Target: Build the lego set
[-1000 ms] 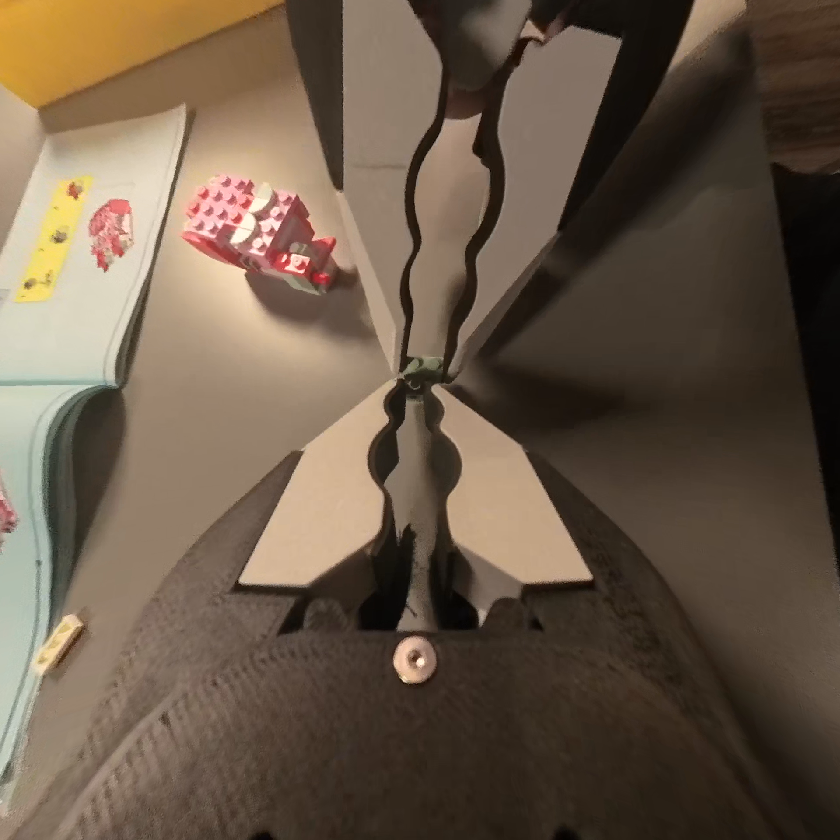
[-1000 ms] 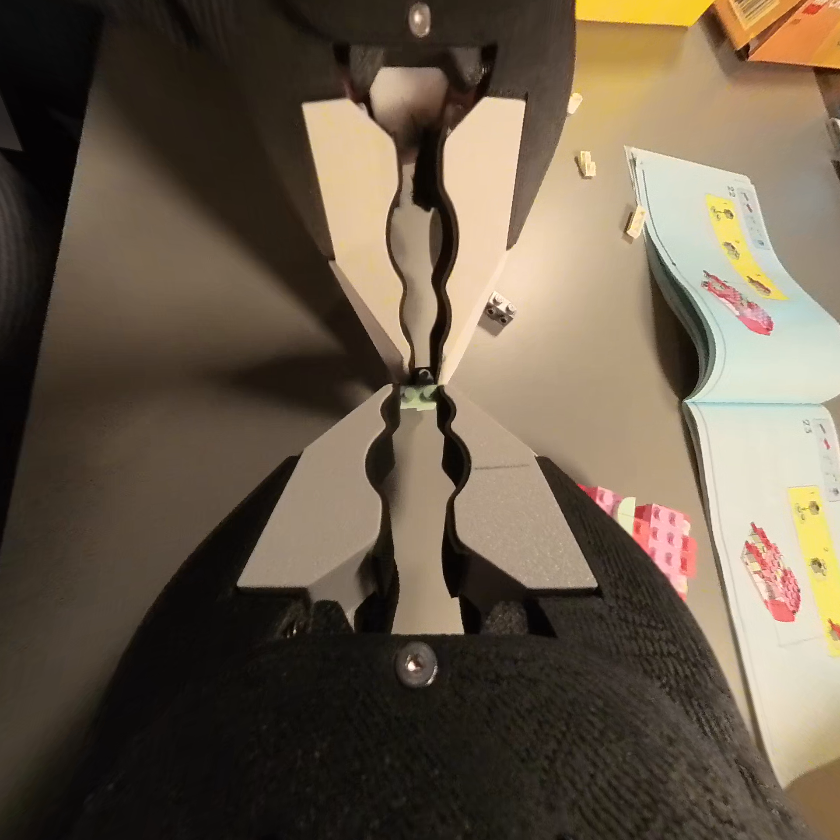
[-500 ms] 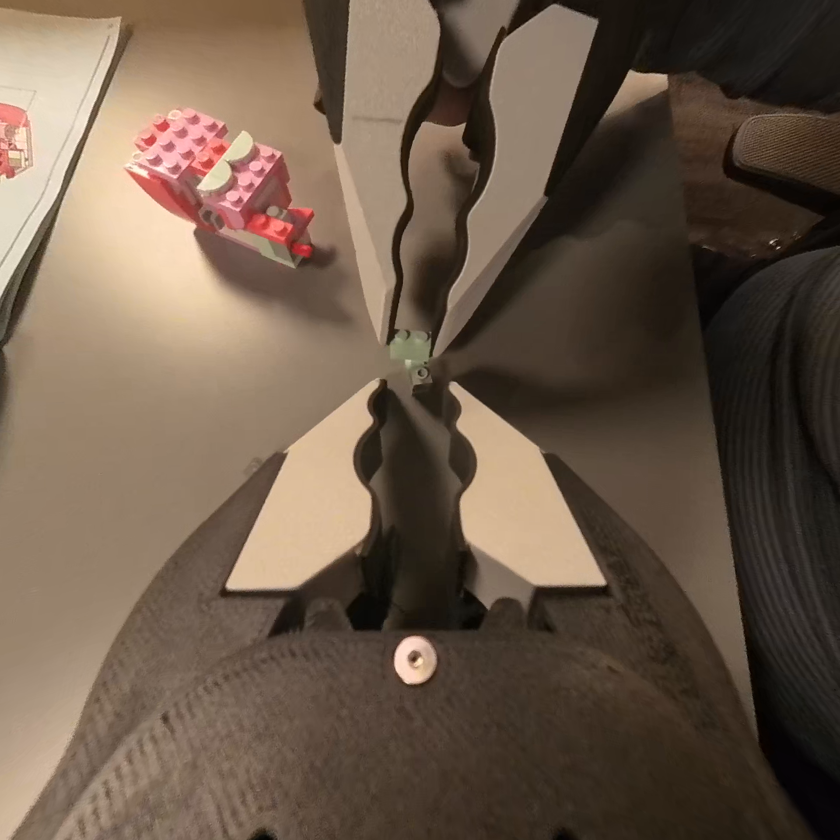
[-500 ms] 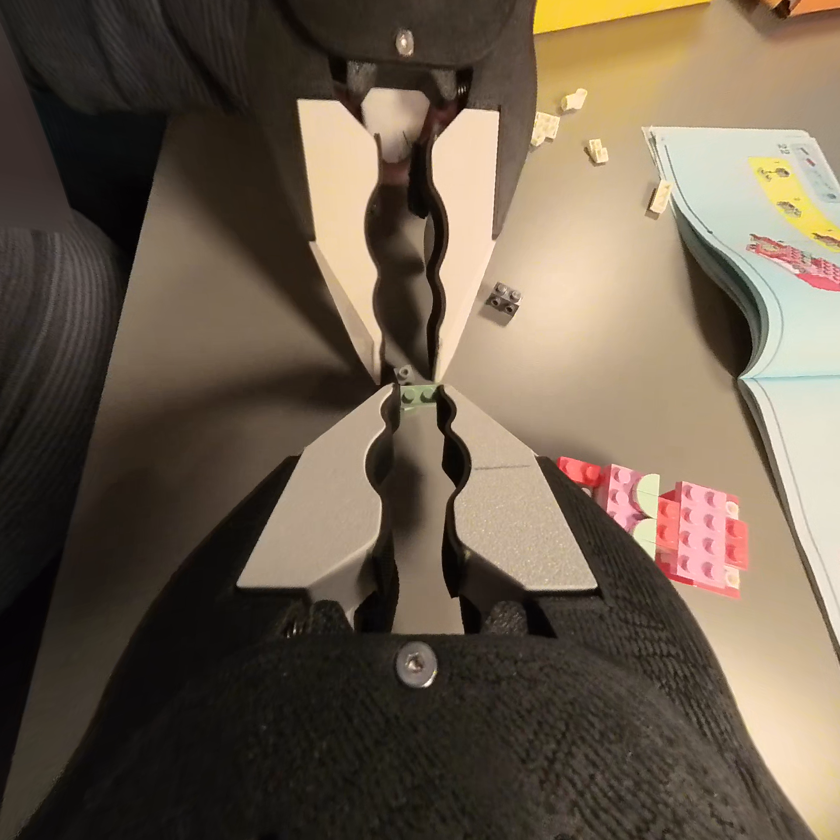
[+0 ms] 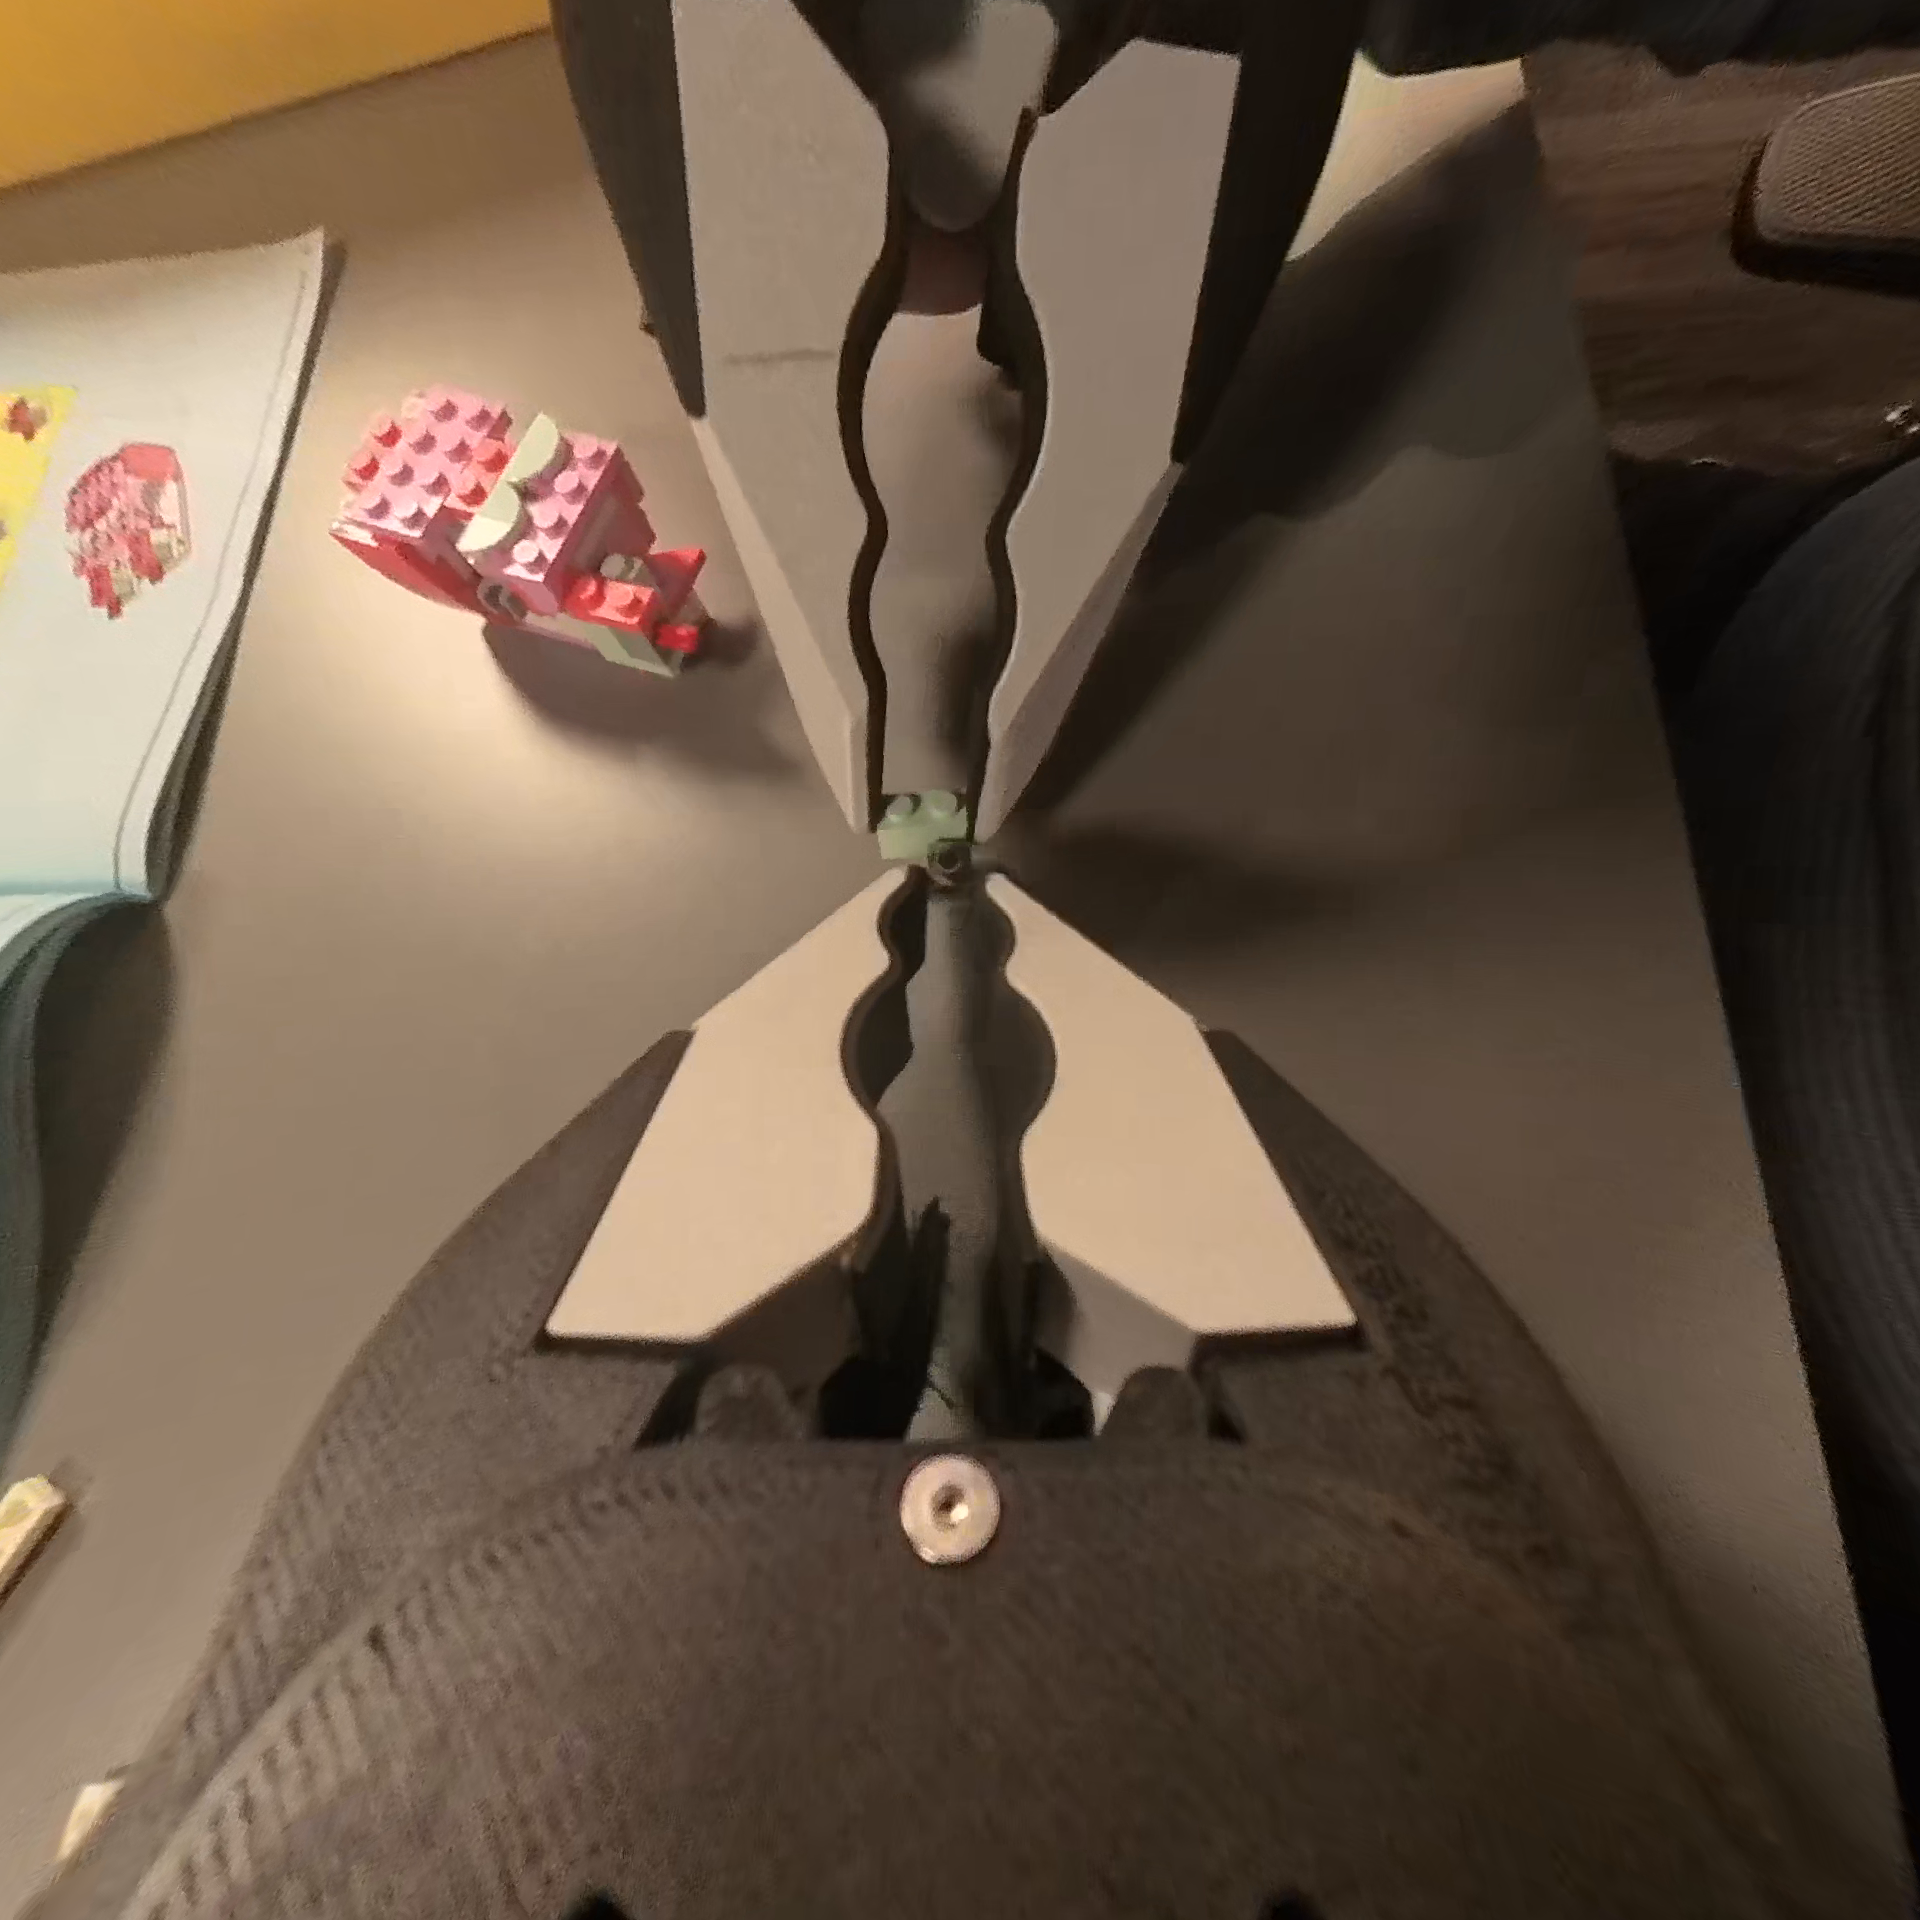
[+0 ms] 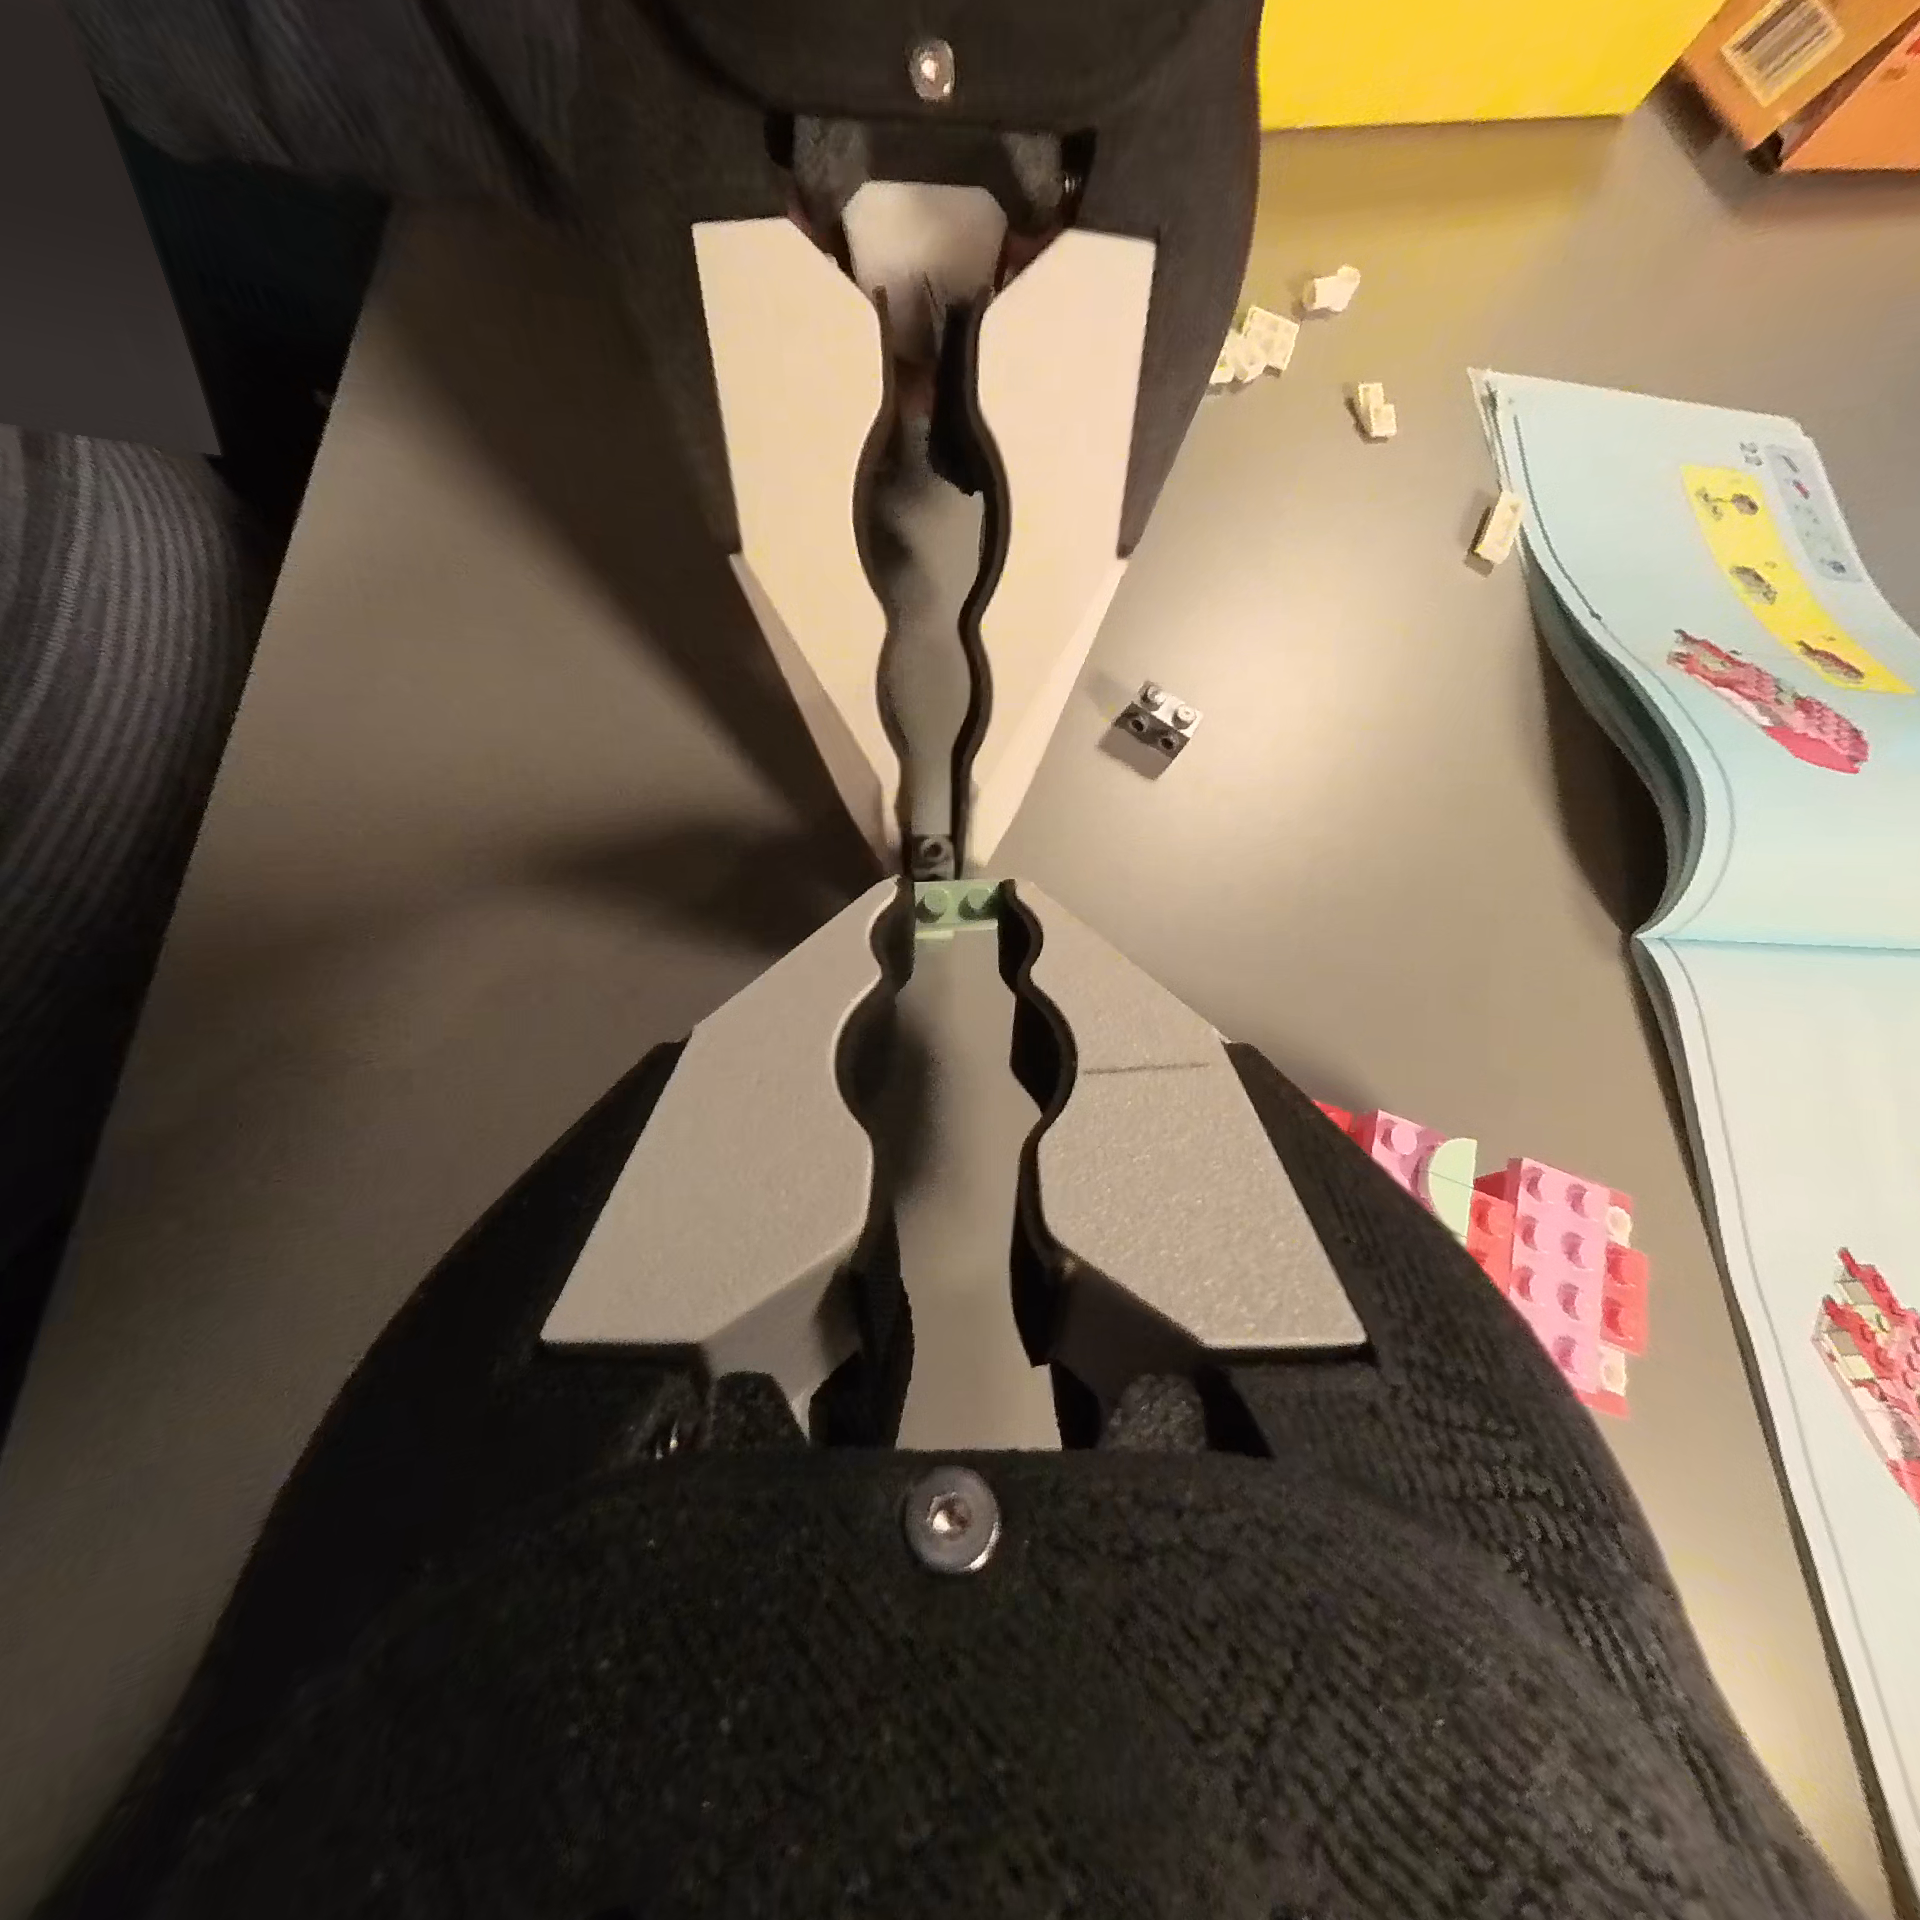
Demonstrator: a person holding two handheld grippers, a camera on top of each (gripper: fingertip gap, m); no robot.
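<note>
In the left wrist view, the left gripper (image 5: 948, 871) reaches up from the bottom of the frame, its two fingers nearly together and clamped on a small dark grey piece (image 5: 948, 858) at frame centre. Meeting it tip to tip from the top is the right gripper (image 5: 925, 821), which pinches a pale green brick (image 5: 920, 834) with two studs; the grey piece touches the green brick's lower right corner. Both hover over a dark table (image 5: 416, 935). At upper left lies a pink and red brick model (image 5: 520, 530), with an open pale blue booklet (image 5: 135, 499) along the left edge and a yellow box (image 5: 156, 62) in the top left corner. In the right wrist view, the right gripper (image 6: 958, 914) rises from the bottom, its fingers pressed on both ends of the green brick (image 6: 956, 909) at frame centre. The left gripper (image 6: 933, 847) comes down from the top, closed on the grey piece (image 6: 932, 854), just above the brick. A loose grey brick (image 6: 1158, 724) lies right of centre, cream pieces (image 6: 1262, 343) at upper right, the booklet (image 6: 1766, 831) along the right edge, and the model (image 6: 1538, 1247) at lower right.
</note>
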